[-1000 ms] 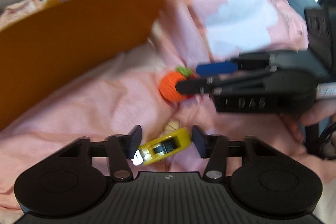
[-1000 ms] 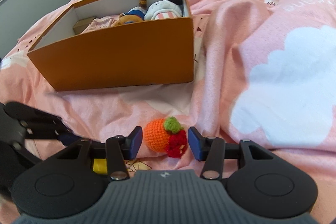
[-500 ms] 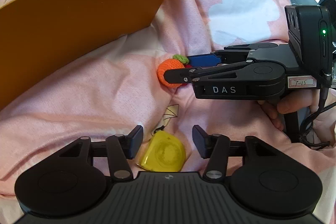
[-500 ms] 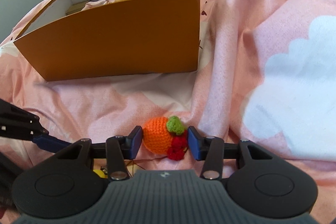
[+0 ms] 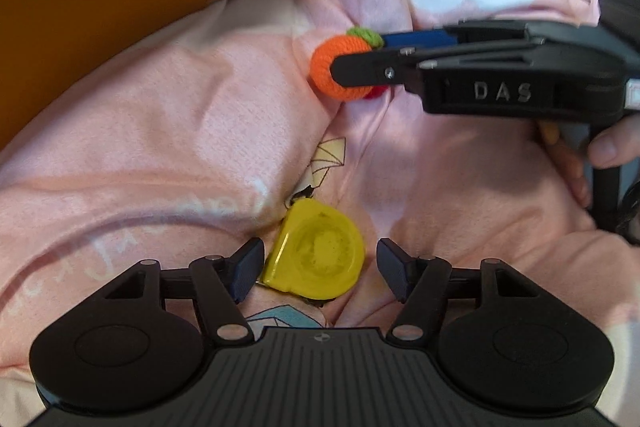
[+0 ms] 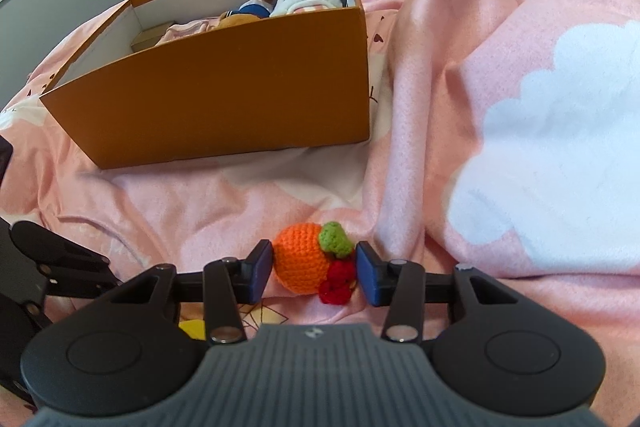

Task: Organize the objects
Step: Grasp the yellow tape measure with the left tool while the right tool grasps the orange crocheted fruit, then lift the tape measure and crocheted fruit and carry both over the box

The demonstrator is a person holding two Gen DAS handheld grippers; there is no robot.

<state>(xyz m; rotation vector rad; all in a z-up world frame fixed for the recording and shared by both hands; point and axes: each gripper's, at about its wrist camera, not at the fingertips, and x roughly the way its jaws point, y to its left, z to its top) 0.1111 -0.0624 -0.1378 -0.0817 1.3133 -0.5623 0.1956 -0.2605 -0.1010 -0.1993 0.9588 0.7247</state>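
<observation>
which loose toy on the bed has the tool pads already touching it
The crochet orange: the right tool has both pads against its sides. The yellow tape measure lies between the left tool's open pads, with a gap on its right side.

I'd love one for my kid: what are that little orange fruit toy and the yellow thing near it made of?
The orange fruit toy looks crocheted from yarn: rows of stitches show, matte and fuzzy, with a green leaf and red berries. The yellow thing seems hard moulded plastic, smooth and slightly glossy with scuffs; possibly a tape measure case, but I can't confirm.
</observation>
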